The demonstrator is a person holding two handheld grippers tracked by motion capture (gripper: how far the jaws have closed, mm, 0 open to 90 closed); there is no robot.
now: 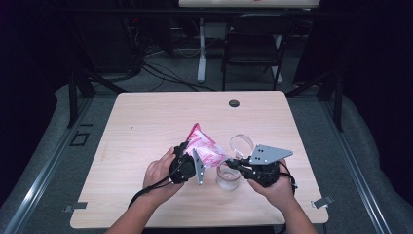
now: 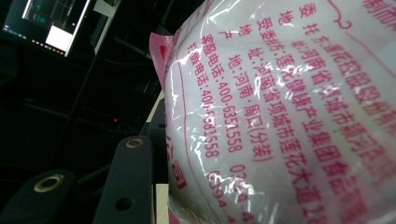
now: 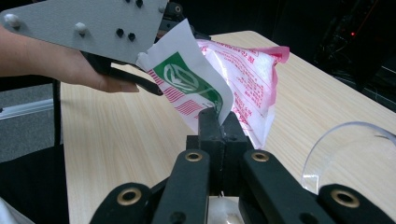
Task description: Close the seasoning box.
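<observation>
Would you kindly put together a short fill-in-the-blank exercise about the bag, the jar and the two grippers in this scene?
1. The left gripper holds a white bag printed with ____ lettering.
2. The right gripper is shut on a ____ of the bag.
3. The open clear jar stands on the table just ____ the bag.
4. The jar's clear lid lies on the ____.

Missing words: pink; corner; below; table
</observation>
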